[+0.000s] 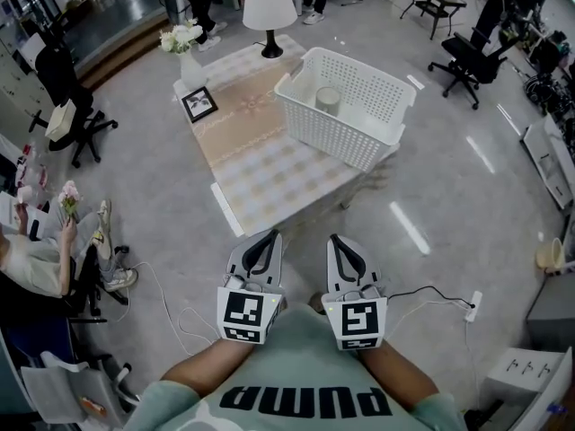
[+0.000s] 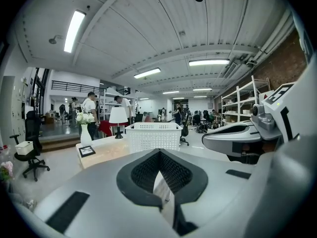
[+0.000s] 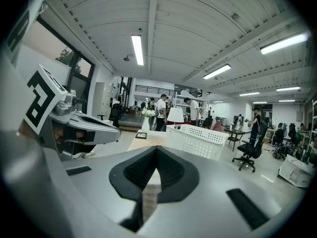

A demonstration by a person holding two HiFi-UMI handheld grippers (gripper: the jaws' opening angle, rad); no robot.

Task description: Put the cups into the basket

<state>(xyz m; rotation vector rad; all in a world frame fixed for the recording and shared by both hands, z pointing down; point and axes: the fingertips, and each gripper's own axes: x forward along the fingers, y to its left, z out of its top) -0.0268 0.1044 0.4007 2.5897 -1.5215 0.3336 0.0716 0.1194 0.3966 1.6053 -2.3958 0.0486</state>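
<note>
With one cup [image 1: 328, 100] sitting inside the basket [image 1: 359, 137] on the counter [image 1: 260, 173] and none visible outside, I'd hold the left tool [image 1: 260, 243] and right tool [image 1: 345, 245], both clenched empty, well clear of it.

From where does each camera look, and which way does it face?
Head view: on the person's head, facing steeply down at the table and basket; shows the shirt, left hand-held gripper and right hand-held gripper.
Left gripper view: on the left hand-held gripper, facing about level over its shut jaws toward the basket; the right hand-held gripper shows at right.
Right gripper view: on the right hand-held gripper, facing likewise over shut jaws; the left one shows at left.
Shared: all three show table, basket and lamp.
</note>
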